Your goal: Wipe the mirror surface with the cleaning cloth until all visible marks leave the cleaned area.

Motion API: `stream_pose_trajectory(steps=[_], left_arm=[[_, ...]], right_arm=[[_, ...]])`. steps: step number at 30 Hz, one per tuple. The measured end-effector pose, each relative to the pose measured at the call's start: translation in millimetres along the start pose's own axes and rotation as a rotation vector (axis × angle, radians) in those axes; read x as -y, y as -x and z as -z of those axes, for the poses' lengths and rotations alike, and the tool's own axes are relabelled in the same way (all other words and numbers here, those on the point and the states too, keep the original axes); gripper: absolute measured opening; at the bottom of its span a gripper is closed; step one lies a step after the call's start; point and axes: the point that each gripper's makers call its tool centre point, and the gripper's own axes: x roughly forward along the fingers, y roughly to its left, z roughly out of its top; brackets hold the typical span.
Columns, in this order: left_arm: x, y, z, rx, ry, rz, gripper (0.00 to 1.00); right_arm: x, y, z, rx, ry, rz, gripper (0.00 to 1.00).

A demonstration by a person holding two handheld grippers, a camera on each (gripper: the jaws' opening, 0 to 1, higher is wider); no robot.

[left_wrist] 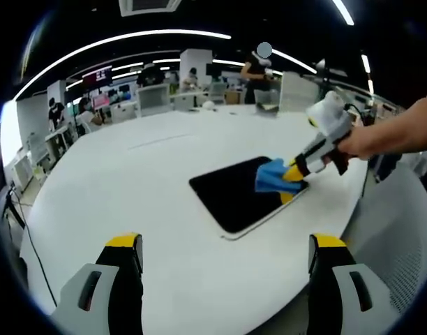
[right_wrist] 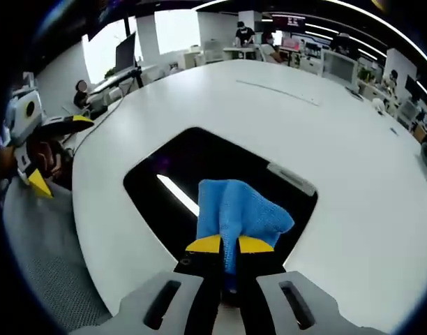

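Right gripper (right_wrist: 229, 245) jaws clenched on blue cleaning cloth (right_wrist: 240, 210), cloth resting on dark mirror (right_wrist: 171, 167) near edge; left gripper (left_wrist: 226, 246) jaws spread, holding nothing, near of mirror on white table (left_wrist: 144, 174).

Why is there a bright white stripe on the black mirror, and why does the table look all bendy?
Right gripper view: the stripe on the mirror is glare, probably a ceiling light reflected. Left gripper view: the fisheye lens curves the table and ceiling lights.

open office (left_wrist: 151, 87), ceiling light strips (left_wrist: 123, 38), round white table (left_wrist: 130, 181)
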Motion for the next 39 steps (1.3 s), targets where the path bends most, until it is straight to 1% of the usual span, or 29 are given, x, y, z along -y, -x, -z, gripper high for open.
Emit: stream_pose_trajectory(steps=[5,10,15,17,28,34,36,38,39], left_arm=[[0.5,0,0.1,-0.001,-0.001,0.003,0.99],[-1.0,1,-2.1,0.012,0.009,-0.001,0.99],[-0.2,0,-2.2,0.01,0.004,0.002,0.99],[-0.6,0,-1.7,0.008,0.005,0.001,0.99],[-1.5,0,-4.0,0.021,0.013,0.0,0.99],[-2.9,0,-3.1,0.014,-0.015,-0.01,0.99],[-3.8,0,-5.2,0.022,-0.019,-0.015,0.99],[-4.2,-1,-7.3,0.028,-0.043,-0.025,0.99],[-4.6,0,-7.1,0.024,-0.067,-0.036,0.99]], right_arm=[[-2,1,2.4,0.003,-0.001,0.001,0.02],[-4,2,4.3,0.001,-0.007,0.001,0.02],[-6,3,6.3,-0.002,-0.023,-0.002,0.02],[-8,5,7.9,-0.003,-0.036,-0.005,0.02],[-17,9,13.6,0.006,-0.047,-0.019,0.02],[-19,10,14.9,0.021,-0.048,-0.015,0.02],[-19,10,14.6,0.018,-0.051,-0.019,0.02],[-18,10,15.0,0.019,-0.052,-0.022,0.02],[-19,10,15.2,0.014,-0.048,-0.024,0.02]])
